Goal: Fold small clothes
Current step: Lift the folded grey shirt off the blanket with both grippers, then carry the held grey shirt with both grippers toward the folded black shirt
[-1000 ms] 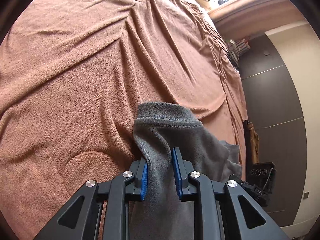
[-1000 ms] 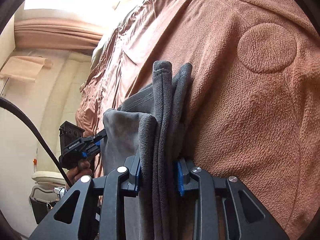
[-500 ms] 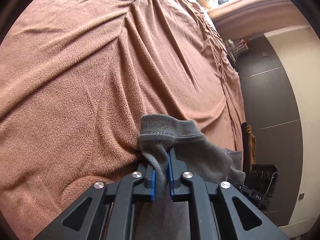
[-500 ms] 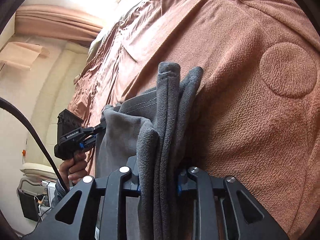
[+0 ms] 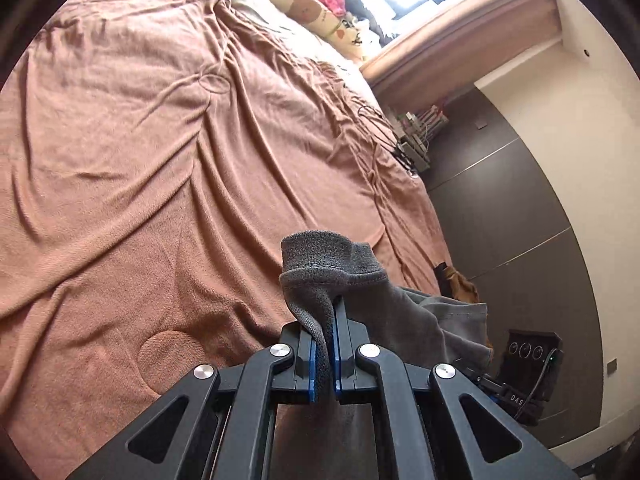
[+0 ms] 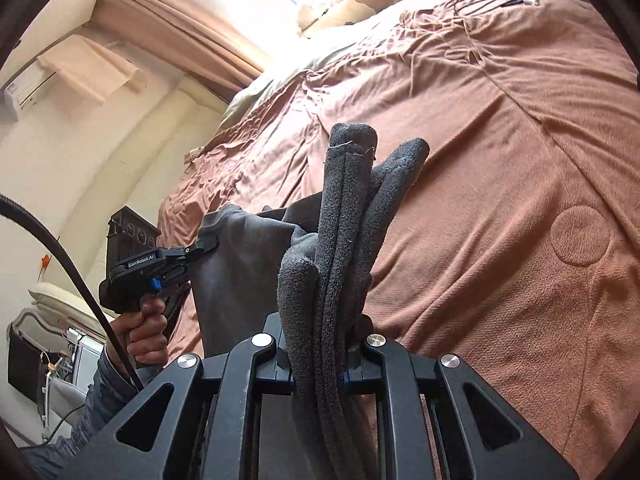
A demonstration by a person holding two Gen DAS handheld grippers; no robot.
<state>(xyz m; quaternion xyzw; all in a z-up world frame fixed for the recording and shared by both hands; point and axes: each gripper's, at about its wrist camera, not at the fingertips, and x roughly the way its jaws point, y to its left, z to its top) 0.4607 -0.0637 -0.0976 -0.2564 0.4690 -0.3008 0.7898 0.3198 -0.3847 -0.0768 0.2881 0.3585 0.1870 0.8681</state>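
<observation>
The left gripper point(image 5: 325, 344) is closed tight on one thin edge of the grey garment point(image 5: 344, 280); the blue pads almost meet, with only a fold of cloth between them. The right gripper point(image 6: 318, 364) is clamped on a thick bunch of the same garment point(image 6: 344, 240), several layers together, and its jaws have just been closing on this bunch.

The garment is in the lower middle of both views, in front of each gripper and above the brown blanket point(image 5: 140, 180). It seems to hang free of the bed (I cannot see its lower edge, so I cannot be sure).

In the right wrist view the cloth runs from the bunch in the lower middle toward the left of the frame, where the other gripper point(image 6: 202, 246) pinches its far corner, held by the person's hand point(image 6: 146, 332). So the long axis of the garment lies between the two grippers, and both are equally at it, one at each end. I judge the coming move needs both hands to travel together, so the stretched edge does not sag.

Counted: one garment, two grippers, one blanket, one patterned pillow point(image 5: 316, 10) at the top.
</observation>
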